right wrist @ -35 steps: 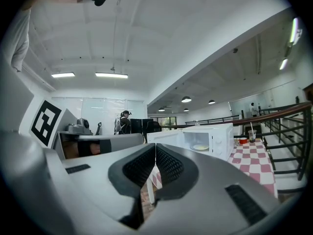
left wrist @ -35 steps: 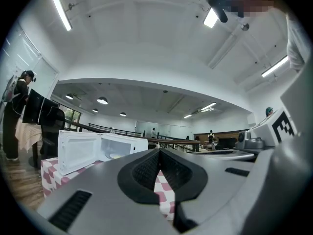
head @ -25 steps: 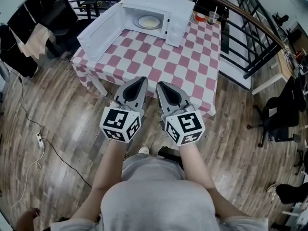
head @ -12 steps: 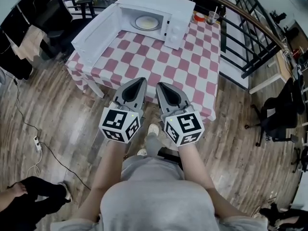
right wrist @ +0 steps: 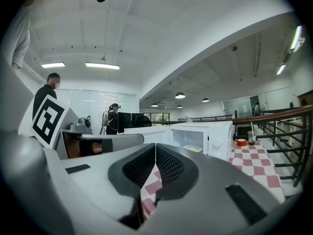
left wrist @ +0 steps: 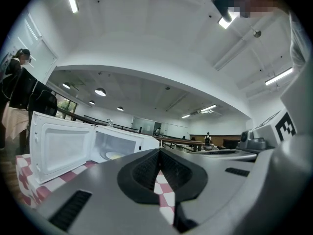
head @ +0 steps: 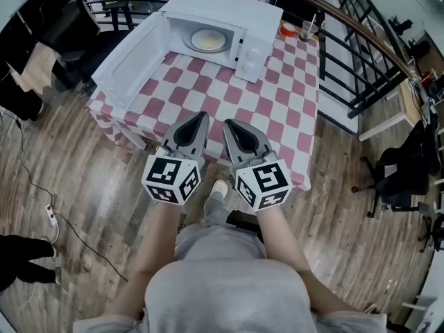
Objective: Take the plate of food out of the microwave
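Round pale plate [head: 208,40] of yellowish food sits inside open white microwave [head: 232,5], far end of checkered counter [head: 277,103]. Left gripper [head: 203,115], right gripper [head: 227,122]: fingers pressed together, empty, at near counter edge.

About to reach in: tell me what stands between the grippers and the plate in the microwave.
Nothing visible: the door stands open at left, the plate sits exposed inside the microwave, only checked tablecloth lies between.
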A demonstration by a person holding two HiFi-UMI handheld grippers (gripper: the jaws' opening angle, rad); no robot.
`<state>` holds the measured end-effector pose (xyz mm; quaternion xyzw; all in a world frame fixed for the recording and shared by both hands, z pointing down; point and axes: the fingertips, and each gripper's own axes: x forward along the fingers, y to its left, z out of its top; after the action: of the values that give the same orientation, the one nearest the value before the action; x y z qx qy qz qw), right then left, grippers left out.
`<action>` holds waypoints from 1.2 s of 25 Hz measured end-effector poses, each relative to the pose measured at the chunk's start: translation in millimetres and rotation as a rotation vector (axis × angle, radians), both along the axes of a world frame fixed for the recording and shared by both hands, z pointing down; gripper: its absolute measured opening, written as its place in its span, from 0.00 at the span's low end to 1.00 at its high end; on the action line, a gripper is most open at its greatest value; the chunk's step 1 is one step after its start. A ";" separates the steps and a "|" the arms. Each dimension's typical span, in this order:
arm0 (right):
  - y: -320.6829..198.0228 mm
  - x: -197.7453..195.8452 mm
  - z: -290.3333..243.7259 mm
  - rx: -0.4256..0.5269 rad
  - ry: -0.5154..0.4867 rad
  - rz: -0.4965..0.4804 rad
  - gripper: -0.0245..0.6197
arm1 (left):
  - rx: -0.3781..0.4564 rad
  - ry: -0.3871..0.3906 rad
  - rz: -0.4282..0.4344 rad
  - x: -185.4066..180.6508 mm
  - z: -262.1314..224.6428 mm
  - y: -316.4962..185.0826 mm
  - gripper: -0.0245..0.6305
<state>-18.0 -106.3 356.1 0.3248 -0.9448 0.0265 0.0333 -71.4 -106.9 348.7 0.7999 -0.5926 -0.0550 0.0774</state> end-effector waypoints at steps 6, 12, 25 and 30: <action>-48.1 -7.2 3.2 -0.008 -0.008 0.011 0.08 | -0.013 -0.008 -0.010 -15.0 3.4 -46.5 0.04; -88.2 -20.5 0.6 -0.003 -0.008 -0.009 0.08 | -0.031 -0.030 -0.006 -20.6 6.2 -87.8 0.04; -165.5 -25.2 1.2 -0.014 0.000 -0.029 0.08 | -0.090 -0.015 -0.037 -30.4 14.5 -166.1 0.04; -187.5 -16.2 5.1 -0.030 -0.002 -0.012 0.08 | -0.114 0.038 -0.048 -33.7 20.0 -186.7 0.19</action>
<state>-34.1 -293.8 361.2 0.3185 -0.9463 0.0406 0.0373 -105.1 -293.6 368.7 0.7785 -0.6123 -0.0382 0.1327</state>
